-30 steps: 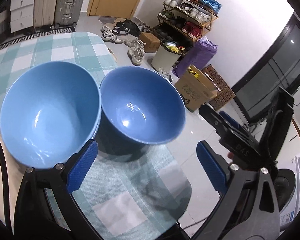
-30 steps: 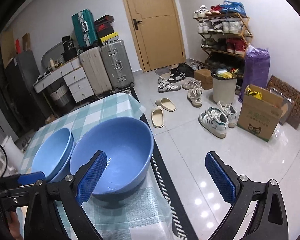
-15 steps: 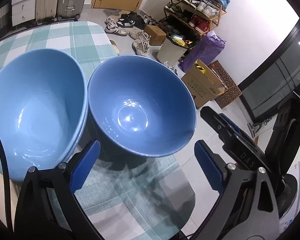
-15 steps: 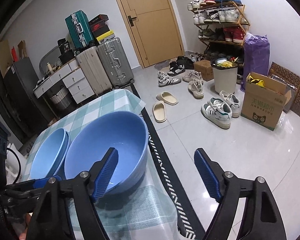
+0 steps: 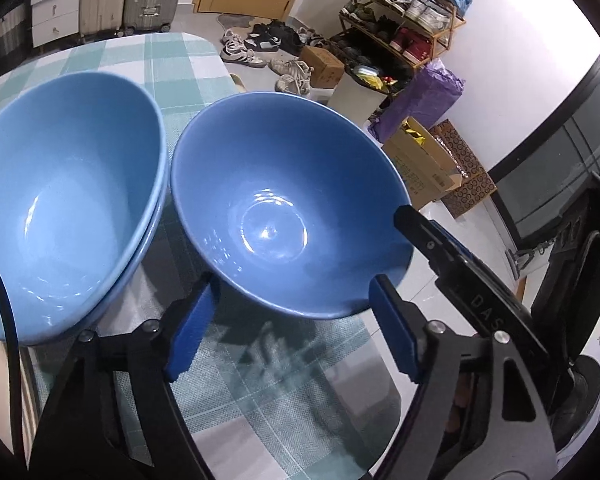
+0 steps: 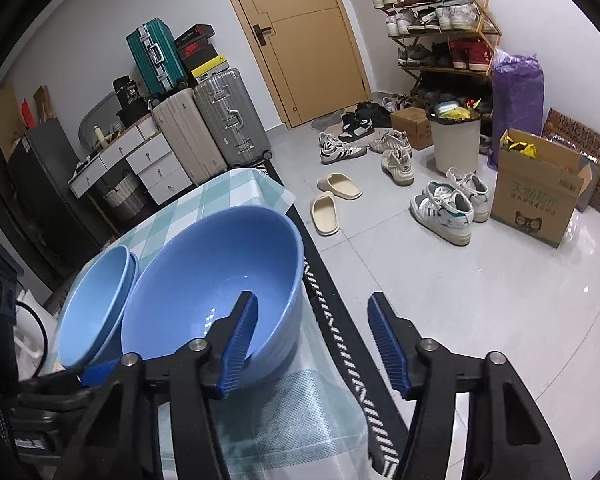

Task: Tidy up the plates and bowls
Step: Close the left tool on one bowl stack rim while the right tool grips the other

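A darker blue bowl (image 5: 284,208) stands on the green-checked tablecloth (image 5: 292,420) near the table's right edge. Touching its left side is a stack of two lighter blue bowls (image 5: 68,200). My left gripper (image 5: 292,332) sits low at the dark bowl's near side. Its jaws are closing, with the bowl's lower wall between them and no clear press. In the right wrist view my right gripper (image 6: 314,344) straddles the right wall of the dark bowl (image 6: 204,292). One finger (image 6: 240,340) is inside the bowl and the other is outside, off the wall. These jaws are closing too.
The table edge (image 6: 312,320) runs right beside the dark bowl, with a patterned mat below. Shoes (image 6: 444,208), a cardboard box (image 6: 536,200), a bin (image 6: 456,140) and a shoe rack (image 6: 440,28) fill the floor beyond. Suitcases (image 6: 228,128) stand by the door. A black cable (image 5: 0,300) hangs at the left.
Both grippers came down closer to the dark blue bowl and their jaws narrowed. The right gripper's left finger moved from outside the bowl to inside it.
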